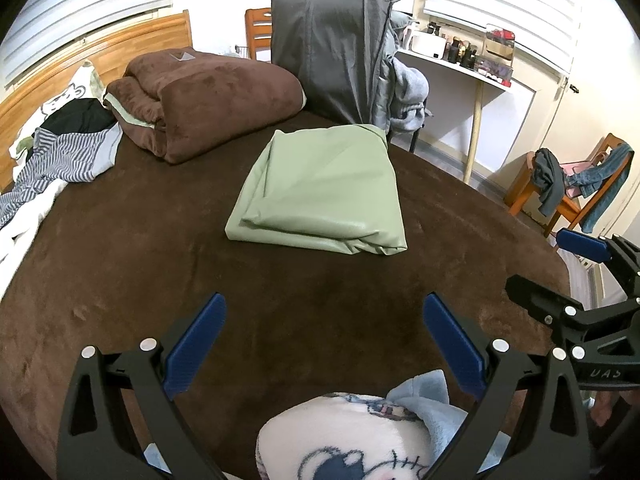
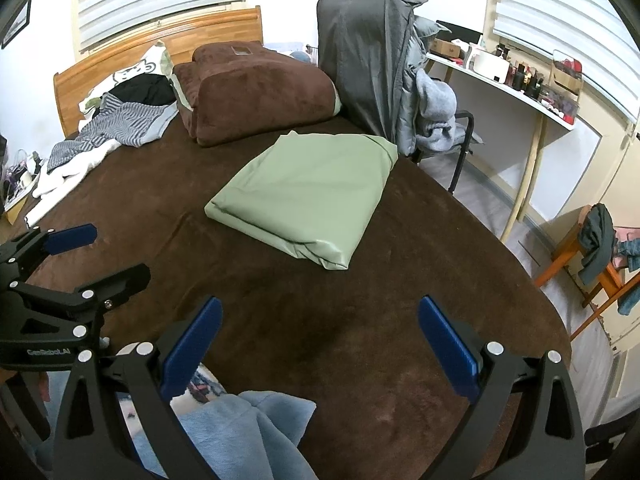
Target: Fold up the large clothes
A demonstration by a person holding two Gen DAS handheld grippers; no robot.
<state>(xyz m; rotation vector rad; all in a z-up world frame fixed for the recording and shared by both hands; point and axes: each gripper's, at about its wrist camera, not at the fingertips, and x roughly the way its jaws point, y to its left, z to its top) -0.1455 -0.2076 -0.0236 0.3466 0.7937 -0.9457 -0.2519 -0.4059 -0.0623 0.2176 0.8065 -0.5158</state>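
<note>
Both tongs open, gripping nothing | left tongs [image 1: 324, 320], right tongs [image 2: 320, 320] above bed [image 1: 120, 280] | risk: blue fleece [image 2: 240, 432] bunched, uneven corner grabs skew fold; green sheet [image 1: 324, 196] well apart

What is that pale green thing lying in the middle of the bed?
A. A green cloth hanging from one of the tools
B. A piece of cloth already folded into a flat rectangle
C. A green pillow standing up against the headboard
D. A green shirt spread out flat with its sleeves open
B. The green cloth lies on the brown bed cover as a neat stacked rectangle, apart from both open tools, left tool and right tool.
</note>
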